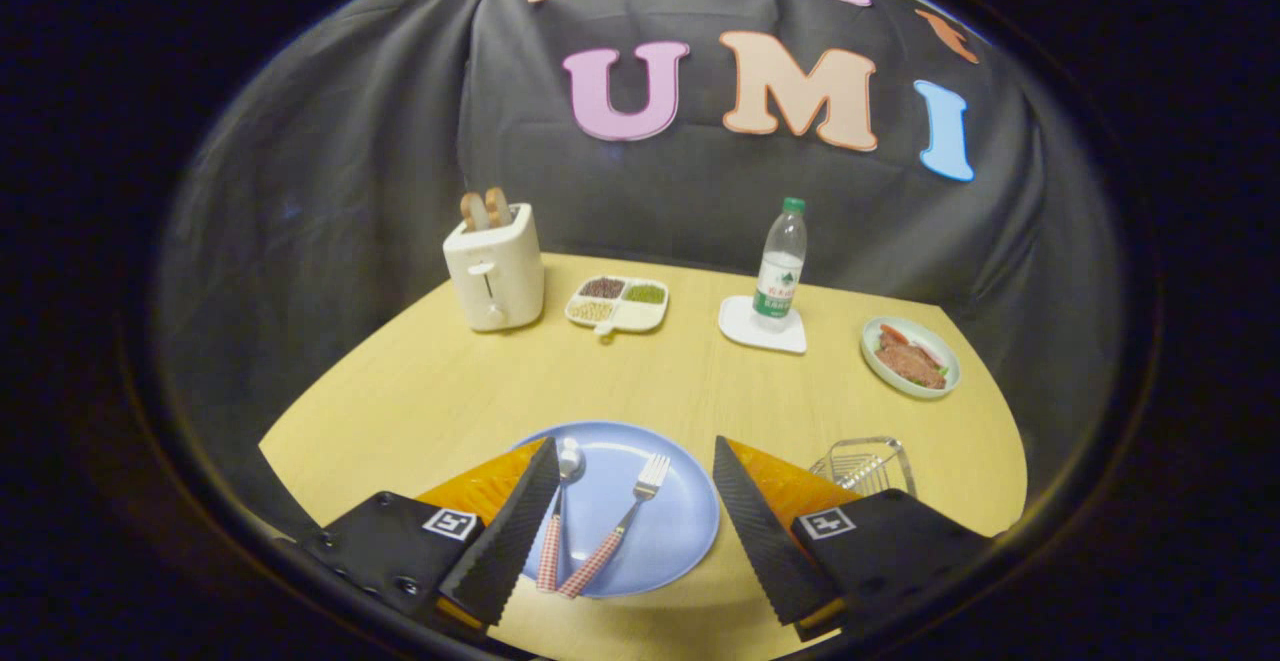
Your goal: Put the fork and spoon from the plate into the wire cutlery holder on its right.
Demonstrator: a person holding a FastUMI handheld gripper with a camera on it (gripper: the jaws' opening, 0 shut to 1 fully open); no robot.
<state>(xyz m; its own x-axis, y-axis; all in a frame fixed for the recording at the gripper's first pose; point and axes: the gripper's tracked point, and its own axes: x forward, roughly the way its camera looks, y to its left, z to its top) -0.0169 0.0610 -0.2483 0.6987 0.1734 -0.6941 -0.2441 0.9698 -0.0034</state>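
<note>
1. Gripper view: the tool (636, 461) hangs above the near edge of the wooden counter (420, 391), tilted down toward the blue plate (680, 531), its 2 fingers spread wide and holding nothing.
2. The plate lies between the fingers, which overlap its left and right rims in this view.
3. The spoon (556, 521) lies on the left part of the plate, just beside the left finger, its long axis running almost straight away from the tool: bowl at the far end, checked handle near.
4. The fork (620, 531) lies just right of the spoon, its tines pointing away and slightly right, its checked handle slanting back toward the spoon's handle; the 2 handle ends nearly meet.
5. The wire cutlery holder (866, 466) stands on the counter right of the plate, just beyond the right finger.
6. Farther back stand a toaster (495, 271) with bread, a divided tray (617, 304), a water bottle (781, 261) on a white coaster (745, 331), and a bowl of food (910, 356).
</note>
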